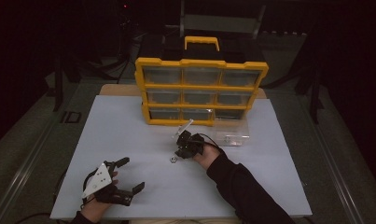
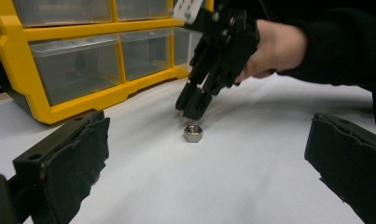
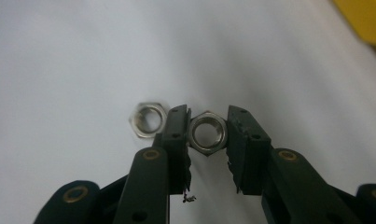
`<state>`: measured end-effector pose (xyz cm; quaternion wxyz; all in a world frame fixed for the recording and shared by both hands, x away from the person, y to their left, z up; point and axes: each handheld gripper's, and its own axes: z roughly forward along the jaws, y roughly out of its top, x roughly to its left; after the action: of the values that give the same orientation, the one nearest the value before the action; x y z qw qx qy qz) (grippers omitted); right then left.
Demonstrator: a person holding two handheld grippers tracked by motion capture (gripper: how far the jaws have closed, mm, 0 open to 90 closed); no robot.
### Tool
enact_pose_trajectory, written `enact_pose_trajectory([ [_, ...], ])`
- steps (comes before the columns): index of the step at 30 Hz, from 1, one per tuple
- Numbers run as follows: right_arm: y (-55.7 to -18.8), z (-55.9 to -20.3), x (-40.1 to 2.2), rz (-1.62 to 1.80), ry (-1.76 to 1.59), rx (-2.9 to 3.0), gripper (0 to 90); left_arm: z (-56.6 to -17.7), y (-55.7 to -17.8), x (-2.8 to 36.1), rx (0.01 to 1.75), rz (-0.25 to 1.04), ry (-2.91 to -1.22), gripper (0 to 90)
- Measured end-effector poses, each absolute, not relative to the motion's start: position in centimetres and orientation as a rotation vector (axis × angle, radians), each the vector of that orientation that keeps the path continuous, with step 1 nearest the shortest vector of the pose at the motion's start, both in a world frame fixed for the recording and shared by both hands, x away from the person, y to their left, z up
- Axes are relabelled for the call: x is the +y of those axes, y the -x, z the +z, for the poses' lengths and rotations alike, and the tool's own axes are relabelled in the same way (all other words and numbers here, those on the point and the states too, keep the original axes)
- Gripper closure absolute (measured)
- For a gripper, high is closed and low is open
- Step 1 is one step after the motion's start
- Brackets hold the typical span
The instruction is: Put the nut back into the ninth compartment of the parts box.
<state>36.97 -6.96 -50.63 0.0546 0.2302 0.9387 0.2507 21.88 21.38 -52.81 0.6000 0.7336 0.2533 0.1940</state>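
A steel hex nut [image 3: 207, 146] sits between the pads of my right gripper [image 3: 208, 120], which is shut on it just above the white board. A second, loose nut [image 3: 138, 125] lies flat on the board beside the left pad. From above, the right gripper [image 1: 178, 153] points down near the board's middle, with the loose nut [image 1: 172, 159] just in front of its tips. In the left gripper view the same loose nut [image 2: 193, 133] lies under the right gripper [image 2: 193, 106]. My left gripper [image 1: 130, 175] rests at the front left, jaws wide open and empty [image 2: 204, 172].
A yellow organiser [image 1: 202, 88] with clear drawers stands at the back of the white board [image 1: 129, 135]. One clear drawer [image 1: 232, 135] lies pulled out on the board to its right. A black case with a yellow handle [image 1: 202, 43] stands behind.
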Motion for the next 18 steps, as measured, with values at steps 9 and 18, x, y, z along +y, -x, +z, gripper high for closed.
enact_pose_trajectory([
  [9,-37.1,-47.3,-8.0,0.833,-0.701,2.808,70.4,-52.8,-21.8,21.4,0.587,0.450,-1.701,0.0],
  [18,-38.1,-43.3,-11.0,0.916,-0.758,2.717,70.4,-52.8,-21.9,21.3,0.591,0.451,-1.699,0.0],
])
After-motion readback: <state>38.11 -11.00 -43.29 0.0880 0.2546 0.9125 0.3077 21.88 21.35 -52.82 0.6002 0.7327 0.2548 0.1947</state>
